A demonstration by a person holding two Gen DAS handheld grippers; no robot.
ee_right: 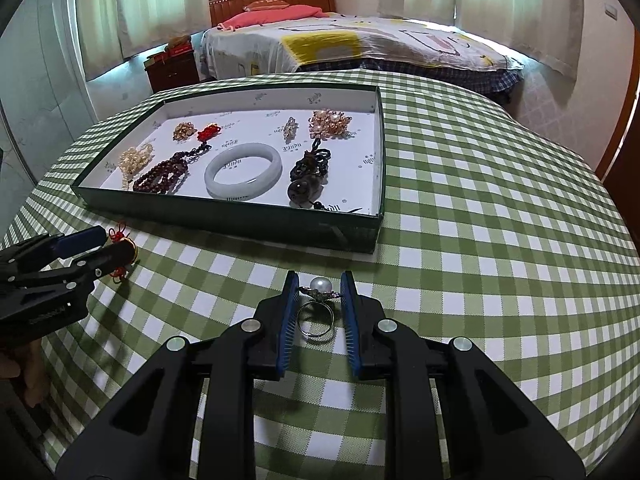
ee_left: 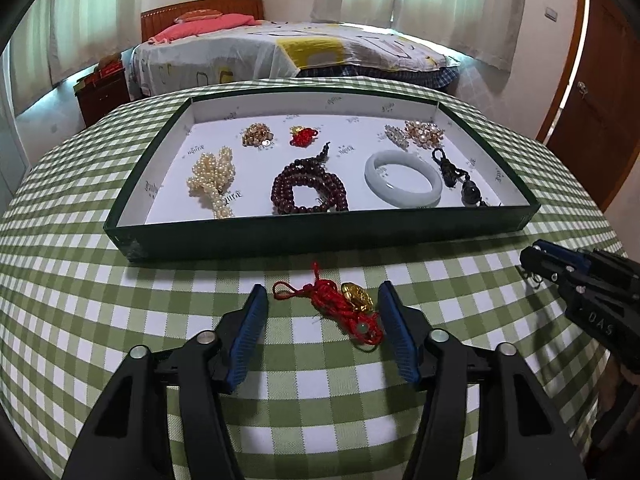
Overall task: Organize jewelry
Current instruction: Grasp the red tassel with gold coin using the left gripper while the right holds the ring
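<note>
A red cord charm (ee_left: 340, 306) with a gold piece lies on the checked cloth between the pads of my left gripper (ee_left: 322, 288). That gripper is open: the right pad is close against the charm and the left pad stands well clear of it. My right gripper (ee_right: 319, 276) is shut on a silver pearl ring (ee_right: 318, 304), with its pads pressing the setting from both sides. The green tray (ee_left: 320, 236) with white lining sits just beyond both grippers. It holds a pearl strand (ee_left: 212, 178), dark red beads (ee_left: 308, 190), a white bangle (ee_left: 402, 178), a dark pendant (ee_left: 456, 176) and brooches (ee_left: 424, 132).
The round table wears a green checked cloth (ee_right: 480, 240) that curves away on all sides. Each gripper shows at the edge of the other's view: the right gripper (ee_left: 540, 264) and the left gripper (ee_right: 104, 248). A bed (ee_left: 320, 52) and a wooden door (ee_left: 600, 100) stand beyond the table.
</note>
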